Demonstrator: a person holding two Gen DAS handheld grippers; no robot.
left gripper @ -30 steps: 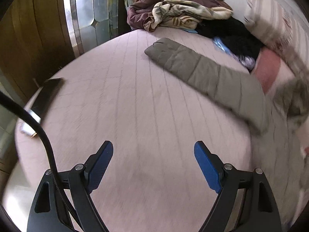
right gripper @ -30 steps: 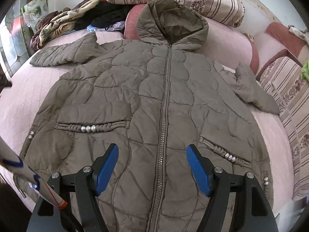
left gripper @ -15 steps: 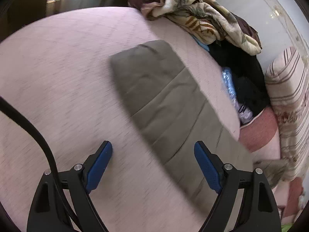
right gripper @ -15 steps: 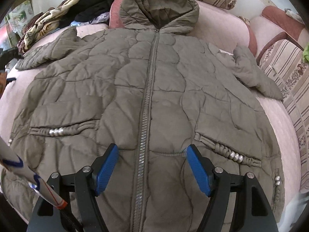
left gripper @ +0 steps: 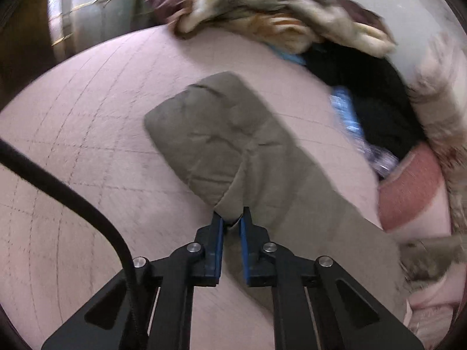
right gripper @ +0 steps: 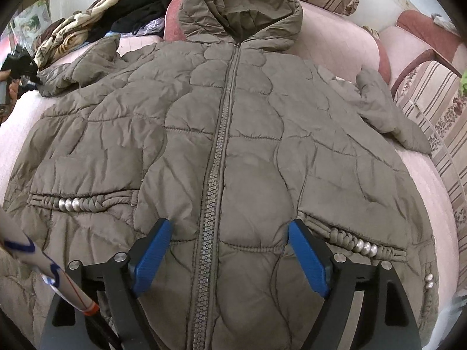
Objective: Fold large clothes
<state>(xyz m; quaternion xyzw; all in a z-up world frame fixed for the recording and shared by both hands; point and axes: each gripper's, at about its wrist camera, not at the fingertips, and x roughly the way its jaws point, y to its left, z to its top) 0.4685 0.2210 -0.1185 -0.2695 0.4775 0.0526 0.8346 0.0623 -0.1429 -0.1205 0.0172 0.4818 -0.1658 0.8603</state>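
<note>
An olive quilted hooded jacket point(right gripper: 233, 145) lies zipped and face up on a pink bed point(right gripper: 423, 180). Its hood rests against a pink bolster. In the left wrist view my left gripper point(left gripper: 232, 218) is shut on the edge of the jacket's sleeve point(left gripper: 221, 145), which is lifted and creased at the pinch. That sleeve point(right gripper: 76, 70) looks bunched at the far left in the right wrist view. My right gripper point(right gripper: 227, 250) is open and empty above the jacket's lower front, astride the zipper.
A heap of clothes and a patterned blanket point(left gripper: 262, 8) sits at the bed's far corner, also in the right wrist view point(right gripper: 67, 40). Striped cushions point(right gripper: 423, 110) line the right side. A wooden cabinet with glass point(left gripper: 73, 14) stands beyond the bed's left edge.
My left gripper moved in to the sleeve and closed on its edge, bunching it. My right gripper stayed open and drifted slightly over the jacket's front.
</note>
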